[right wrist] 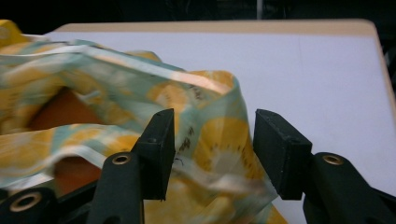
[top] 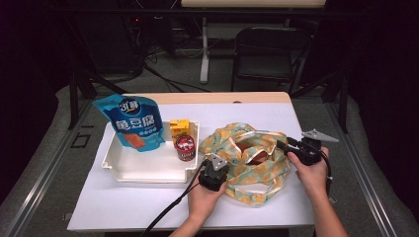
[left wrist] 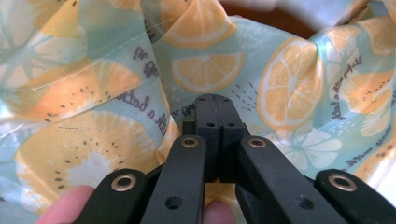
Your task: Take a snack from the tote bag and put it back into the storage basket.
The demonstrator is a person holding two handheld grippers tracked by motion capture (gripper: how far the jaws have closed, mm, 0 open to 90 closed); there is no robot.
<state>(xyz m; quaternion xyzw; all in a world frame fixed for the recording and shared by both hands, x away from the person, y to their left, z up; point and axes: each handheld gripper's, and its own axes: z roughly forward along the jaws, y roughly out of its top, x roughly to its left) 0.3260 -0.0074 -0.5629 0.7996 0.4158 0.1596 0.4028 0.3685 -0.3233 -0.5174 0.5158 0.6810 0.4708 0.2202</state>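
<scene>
Two claws at one soft, light, floppy lemon-print cloth bag near desk's right edge: left claw clenched on its near rim, right claw released around far rim. Best grabbed by rims.

Bag right of tray; pouch, box, can in tray.
</scene>
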